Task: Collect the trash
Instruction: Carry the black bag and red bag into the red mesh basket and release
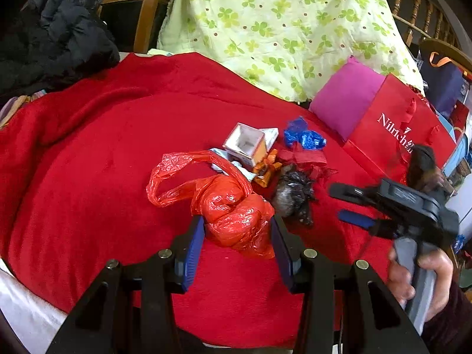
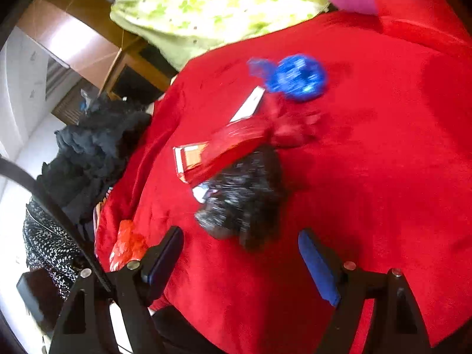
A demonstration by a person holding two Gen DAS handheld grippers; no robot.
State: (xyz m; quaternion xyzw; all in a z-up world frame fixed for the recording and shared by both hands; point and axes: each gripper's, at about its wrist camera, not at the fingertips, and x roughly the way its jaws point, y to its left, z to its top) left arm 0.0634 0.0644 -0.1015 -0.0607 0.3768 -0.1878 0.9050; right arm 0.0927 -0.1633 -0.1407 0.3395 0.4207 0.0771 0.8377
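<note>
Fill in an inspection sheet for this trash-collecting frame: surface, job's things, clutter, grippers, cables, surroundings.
Surface: red blanket, rumpled.
Job's things: red plastic bag; black crumpled bag; blue wrapper; small open carton; orange scrap.
Clutter: red paper bag, magenta cushion.
Grippers: left gripper closed on the red plastic bag; right gripper open, empty, black crumpled bag just beyond its fingers.
Cables: black strap or cable, unclear which.
Surroundings: green floral quilt, dark jacket, wooden railing.
</note>
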